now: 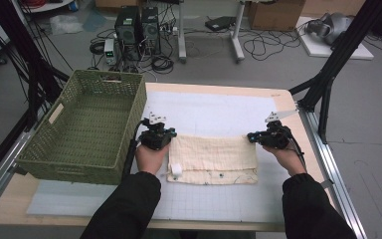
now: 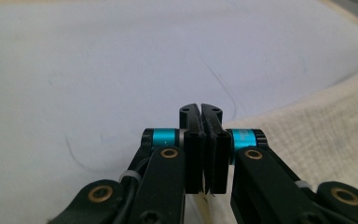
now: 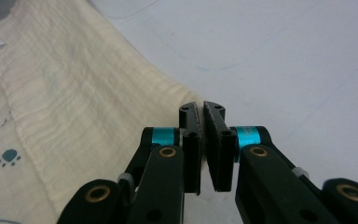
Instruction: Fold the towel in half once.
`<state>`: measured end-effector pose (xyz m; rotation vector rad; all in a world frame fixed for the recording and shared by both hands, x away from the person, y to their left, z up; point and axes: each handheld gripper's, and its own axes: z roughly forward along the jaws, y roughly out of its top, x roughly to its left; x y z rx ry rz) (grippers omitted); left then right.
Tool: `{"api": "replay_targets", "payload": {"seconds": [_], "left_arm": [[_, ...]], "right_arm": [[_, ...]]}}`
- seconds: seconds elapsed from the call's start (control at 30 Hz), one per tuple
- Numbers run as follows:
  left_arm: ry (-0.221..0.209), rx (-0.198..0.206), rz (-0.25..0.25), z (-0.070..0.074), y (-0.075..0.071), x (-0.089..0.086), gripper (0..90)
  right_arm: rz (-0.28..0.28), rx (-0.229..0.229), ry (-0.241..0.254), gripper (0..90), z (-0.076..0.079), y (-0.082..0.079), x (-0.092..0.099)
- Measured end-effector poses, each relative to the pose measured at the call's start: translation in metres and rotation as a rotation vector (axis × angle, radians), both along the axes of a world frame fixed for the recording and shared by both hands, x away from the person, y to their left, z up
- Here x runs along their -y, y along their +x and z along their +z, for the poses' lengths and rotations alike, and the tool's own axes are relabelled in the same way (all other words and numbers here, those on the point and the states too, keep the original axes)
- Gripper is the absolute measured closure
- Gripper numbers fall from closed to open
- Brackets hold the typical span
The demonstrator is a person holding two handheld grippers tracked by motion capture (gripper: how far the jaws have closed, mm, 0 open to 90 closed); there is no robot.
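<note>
A cream cloth [image 1: 214,157] lies folded flat on the white mat, with a small white label [image 1: 176,169] at its near left. My left gripper [image 1: 171,133] sits at the cloth's far left corner. In the left gripper view its jaws [image 2: 200,109] stand pressed together, with the cloth's edge [image 2: 307,126] running in under them. My right gripper [image 1: 251,135] is at the far right corner. In the right gripper view its jaws [image 3: 202,108] are closed where the cloth's corner [image 3: 98,107] meets their tips. A blue paw print [image 3: 9,157] marks the fabric.
A green woven basket [image 1: 129,114] stands on the table's left side, close to my left gripper. The white mat [image 1: 214,112] stretches beyond the cloth. Black frame legs rise at the table's right edge, and computers and cables lie on the floor behind.
</note>
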<state>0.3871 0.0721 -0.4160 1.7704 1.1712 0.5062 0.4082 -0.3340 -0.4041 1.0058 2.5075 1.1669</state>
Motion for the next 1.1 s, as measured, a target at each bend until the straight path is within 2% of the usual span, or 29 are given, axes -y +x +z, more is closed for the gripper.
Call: {"api": "replay_targets", "payload": {"seconds": [0.03, 0.07, 0.1, 0.17, 0.2, 0.23, 0.33, 0.4, 0.43, 0.47, 0.5, 0.53, 0.6, 0.67, 0.73, 0.8, 0.87, 0.93, 1.0, 1.1], "left_arm": [[-0.002, -0.008, 0.008, 0.000, 0.004, -0.001, 86.0], [0.003, -0.005, 0.036, 0.000, 0.006, -0.001, 79.3], [-0.002, -0.004, 0.044, 0.000, 0.006, -0.002, 74.1], [0.010, -0.020, 0.037, -0.001, 0.006, -0.004, 67.4], [0.023, -0.019, 0.035, -0.001, 0.004, -0.005, 65.2], [0.013, -0.016, 0.022, -0.001, 0.002, -0.006, 65.9], [0.031, -0.032, -0.034, -0.002, -0.007, -0.007, 67.0], [0.045, -0.016, -0.064, -0.002, -0.015, -0.006, 68.3], [0.050, -0.016, -0.078, -0.003, -0.019, -0.005, 68.2], [0.077, -0.013, -0.092, -0.003, -0.023, -0.004, 68.1], [0.088, -0.011, -0.096, -0.005, -0.027, -0.003, 68.0], [0.075, -0.017, -0.111, -0.006, -0.030, -0.003, 68.0], [0.093, -0.027, -0.144, -0.009, -0.037, -0.001, 68.1], [0.088, -0.055, -0.184, -0.013, -0.043, 0.000, 67.8], [0.118, -0.077, -0.223, -0.017, -0.049, 0.003, 67.1], [0.121, -0.087, -0.261, -0.021, -0.054, 0.004, 67.3], [0.167, -0.120, -0.299, -0.026, -0.056, 0.006, 71.4], [0.158, -0.121, -0.300, -0.027, -0.056, 0.005, 77.0], [0.162, -0.115, -0.302, -0.028, -0.054, 0.005, 83.8], [0.159, -0.119, -0.297, -0.028, -0.054, 0.005, 89.0]], "right_arm": [[-0.029, 0.012, 0.004, 78.8, 0.000, 0.002, 0.001], [-0.068, 0.019, 0.001, 69.8, 0.000, 0.004, 0.002], [-0.078, 0.015, 0.006, 68.2, -0.002, 0.006, 0.003], [-0.084, -0.006, -0.002, 60.7, -0.004, 0.005, 0.004], [-0.073, -0.017, 0.011, 60.3, -0.004, 0.004, 0.006], [-0.062, -0.025, 0.027, 60.1, -0.005, 0.002, 0.009], [-0.050, -0.022, 0.058, 62.2, -0.008, -0.009, 0.014], [-0.029, -0.046, 0.035, 62.0, -0.009, -0.017, 0.013], [-0.021, -0.028, 0.028, 62.4, -0.009, -0.022, 0.012], [-0.015, -0.003, 0.024, 63.1, -0.009, -0.027, 0.011], [-0.009, -0.002, 0.026, 63.0, -0.010, -0.031, 0.010], [-0.002, -0.004, 0.027, 63.0, -0.011, -0.033, 0.009], [0.018, 0.002, 0.012, 62.8, -0.014, -0.039, 0.006], [0.036, -0.002, 0.004, 62.4, -0.019, -0.042, 0.003], [0.049, -0.018, -0.002, 62.5, -0.023, -0.045, 0.000], [0.063, -0.024, -0.010, 63.6, -0.028, -0.047, -0.003], [0.075, -0.026, -0.020, 66.1, -0.031, -0.048, -0.005], [0.090, -0.030, -0.046, 70.2, -0.035, -0.050, -0.008], [0.093, -0.021, -0.040, 78.1, -0.037, -0.051, -0.010], [0.107, -0.022, -0.039, 86.8, -0.038, -0.053, -0.012]]}}
